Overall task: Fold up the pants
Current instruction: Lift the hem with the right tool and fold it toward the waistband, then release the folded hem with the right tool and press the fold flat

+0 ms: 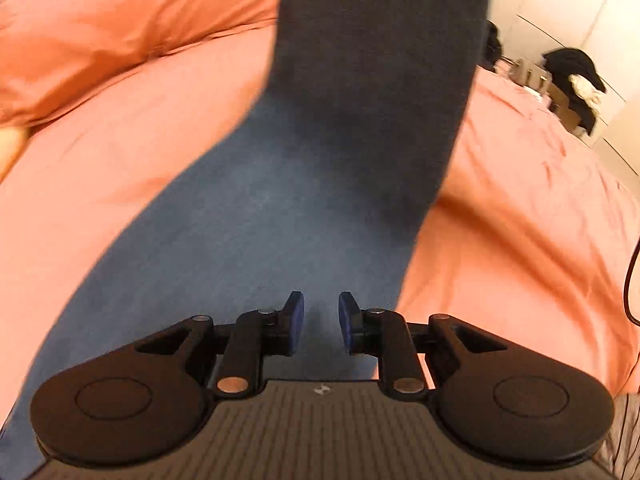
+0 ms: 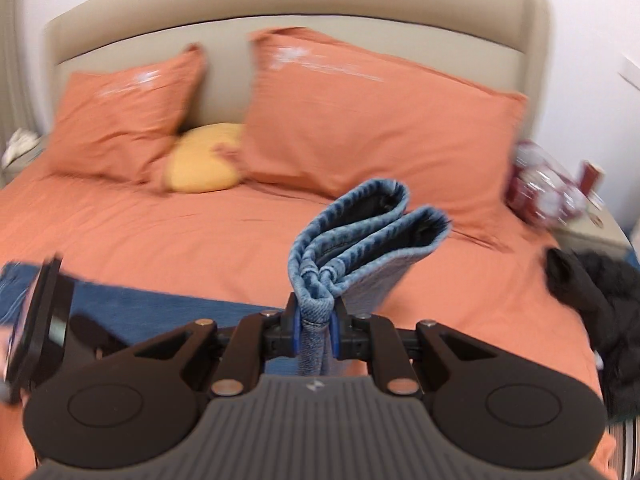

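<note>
On a bed made up in orange, the right tool pinches the stacked hem cuffs of a pair of blue jeans, the cuffs standing up above its pads while the legs trail back across the bedspread. The left tool hangs over the denim with its jaws narrowly apart and nothing between them. White print on the orange pillows is too blurred to read.
</note>
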